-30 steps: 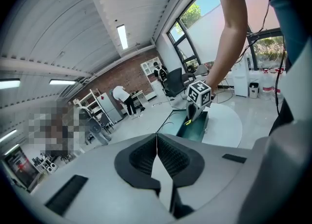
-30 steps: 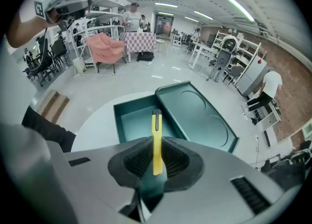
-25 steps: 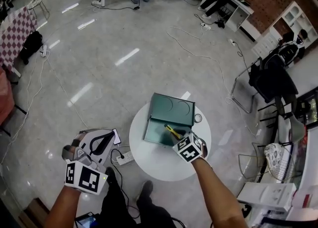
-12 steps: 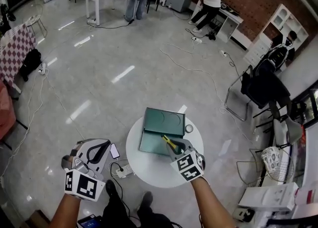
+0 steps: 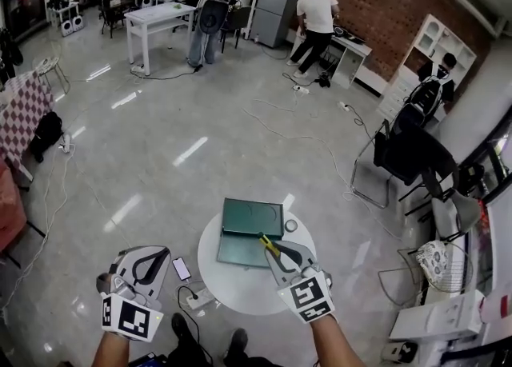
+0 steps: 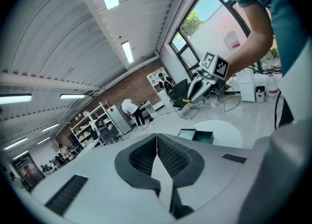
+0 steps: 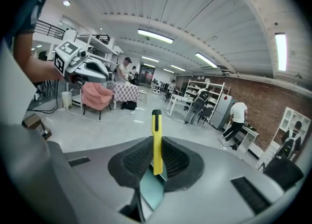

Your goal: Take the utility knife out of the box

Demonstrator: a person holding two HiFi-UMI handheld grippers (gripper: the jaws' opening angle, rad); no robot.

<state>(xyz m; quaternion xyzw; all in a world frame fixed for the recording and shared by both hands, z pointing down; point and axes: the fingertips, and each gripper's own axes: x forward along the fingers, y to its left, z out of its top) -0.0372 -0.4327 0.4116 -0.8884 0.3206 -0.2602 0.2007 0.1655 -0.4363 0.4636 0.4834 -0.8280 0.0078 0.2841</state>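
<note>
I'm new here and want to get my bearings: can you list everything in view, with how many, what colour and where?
table: one, white, round, middle of the floor
box: one, green, lid open, on the table
small ring: one, pale, on the table beside the box
utility knife: one, yellow, clamped in the right tongs
power strip: one, white, on the floor left of the table
people: at least four, far end of the room
left tongs: one, grey, shut, nothing in them
right tongs: one, grey, shut on the utility knife
</note>
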